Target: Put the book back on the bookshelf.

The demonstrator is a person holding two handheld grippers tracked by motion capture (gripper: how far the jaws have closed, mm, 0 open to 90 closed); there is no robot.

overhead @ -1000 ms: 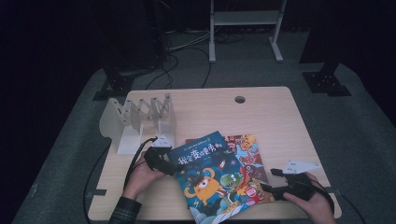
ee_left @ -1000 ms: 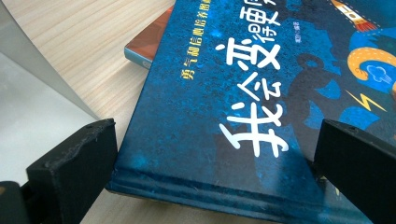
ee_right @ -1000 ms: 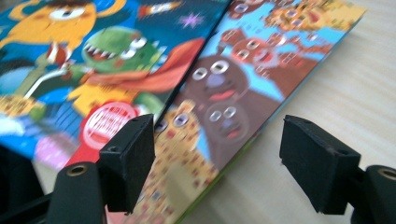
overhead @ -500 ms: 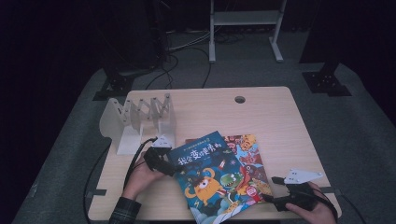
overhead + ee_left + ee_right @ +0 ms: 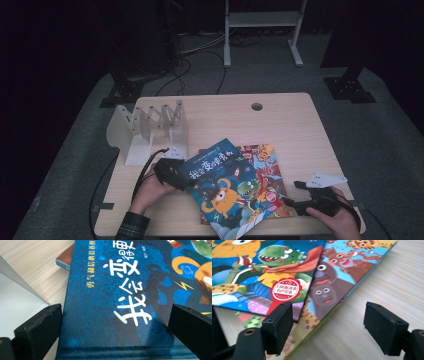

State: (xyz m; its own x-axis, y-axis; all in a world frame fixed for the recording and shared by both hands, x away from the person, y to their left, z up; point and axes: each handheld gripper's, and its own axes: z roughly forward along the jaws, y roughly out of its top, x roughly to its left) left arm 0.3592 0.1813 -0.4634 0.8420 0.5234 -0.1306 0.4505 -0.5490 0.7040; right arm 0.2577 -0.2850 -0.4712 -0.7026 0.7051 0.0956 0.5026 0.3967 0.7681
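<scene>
Black grippers (image 5: 186, 182), plaid sleeve (image 5: 131, 226), trailing cables (image 5: 145, 170)

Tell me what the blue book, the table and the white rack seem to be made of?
Blue book: printed card cover, faintly glossy, with a stiff edge. Table: pale wood or wood-look laminate, with fine grain lines. White rack: probably painted metal or plastic, with thin, flat, matt dividers.

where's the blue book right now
In the high view the blue book lies front-centre on the table, atop the orange book, with the left gripper at its left edge.
</scene>
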